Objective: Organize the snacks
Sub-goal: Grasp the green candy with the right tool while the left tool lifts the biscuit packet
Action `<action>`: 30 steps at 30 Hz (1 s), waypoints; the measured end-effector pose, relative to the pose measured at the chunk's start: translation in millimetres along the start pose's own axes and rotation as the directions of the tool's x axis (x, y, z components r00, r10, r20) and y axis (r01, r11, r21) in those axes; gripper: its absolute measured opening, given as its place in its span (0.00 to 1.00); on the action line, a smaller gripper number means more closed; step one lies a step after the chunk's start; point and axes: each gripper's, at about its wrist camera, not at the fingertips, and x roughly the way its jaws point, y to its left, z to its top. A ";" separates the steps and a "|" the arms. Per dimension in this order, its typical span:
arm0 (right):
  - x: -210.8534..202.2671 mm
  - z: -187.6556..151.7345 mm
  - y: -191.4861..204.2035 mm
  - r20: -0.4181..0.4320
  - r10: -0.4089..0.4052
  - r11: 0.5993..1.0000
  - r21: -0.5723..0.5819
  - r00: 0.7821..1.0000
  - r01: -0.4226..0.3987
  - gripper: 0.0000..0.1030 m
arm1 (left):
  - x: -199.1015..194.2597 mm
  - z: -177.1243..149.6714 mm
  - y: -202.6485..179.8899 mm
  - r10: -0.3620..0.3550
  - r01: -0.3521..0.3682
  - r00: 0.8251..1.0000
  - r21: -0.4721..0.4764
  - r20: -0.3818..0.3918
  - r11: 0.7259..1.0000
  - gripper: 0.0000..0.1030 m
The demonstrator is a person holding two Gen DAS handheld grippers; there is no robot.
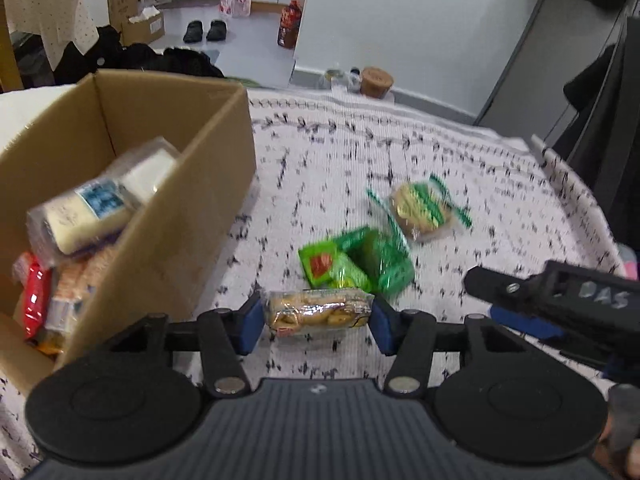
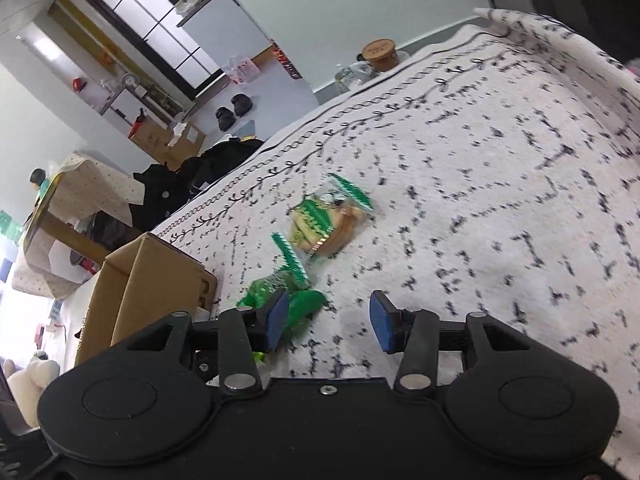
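My left gripper [image 1: 318, 320] is shut on a clear packet of golden biscuits [image 1: 316, 312], one blue pad at each end, just above the patterned cloth [image 1: 400, 152]. Behind it lie green snack packets [image 1: 356, 264] and a clear green-striped biscuit packet [image 1: 424, 212]. An open cardboard box [image 1: 208, 160] at the left holds several snacks, a white roll pack [image 1: 92, 212] on top. My right gripper [image 2: 328, 320] stands open over bare cloth, its left finger [image 2: 276, 316] in front of the green packets [image 2: 296, 304]. The striped packet [image 2: 328, 220] lies farther off.
The right gripper's black body [image 1: 560, 300] reaches in from the right in the left wrist view. The cloth's far edge [image 2: 360, 120] drops to a floor with shoes [image 1: 206, 31], boxes [image 1: 132, 12], a jar [image 1: 374, 82] and dark clothes [image 2: 180, 184].
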 end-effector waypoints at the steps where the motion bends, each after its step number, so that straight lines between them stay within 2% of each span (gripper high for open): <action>1: 2.5 0.8 1.9 0.000 0.007 1.000 -0.005 1.000 -0.007 0.45 | -2.1 1.7 1.6 -0.002 0.002 1.000 -0.007 0.006 1.000 0.52; 10: 24.0 5.6 20.7 -0.020 0.076 0.995 -0.063 0.997 -0.077 0.53 | -9.9 11.0 10.7 -0.033 0.036 0.999 -0.064 0.043 0.997 0.52; 20: 43.6 2.5 21.0 -0.067 0.039 0.992 -0.114 0.997 -0.046 0.53 | 3.5 6.0 14.3 -0.050 0.050 0.999 -0.098 -0.002 0.994 0.52; 26: 41.4 -0.8 21.8 -0.082 0.007 0.988 -0.150 0.997 -0.019 0.42 | 14.3 3.2 20.9 -0.063 0.053 0.996 -0.162 -0.057 0.985 0.52; 30: 33.1 -5.3 23.0 -0.092 -0.015 0.986 -0.167 0.996 0.000 0.33 | 16.7 0.1 19.0 -0.049 0.037 0.996 -0.154 -0.075 0.987 0.52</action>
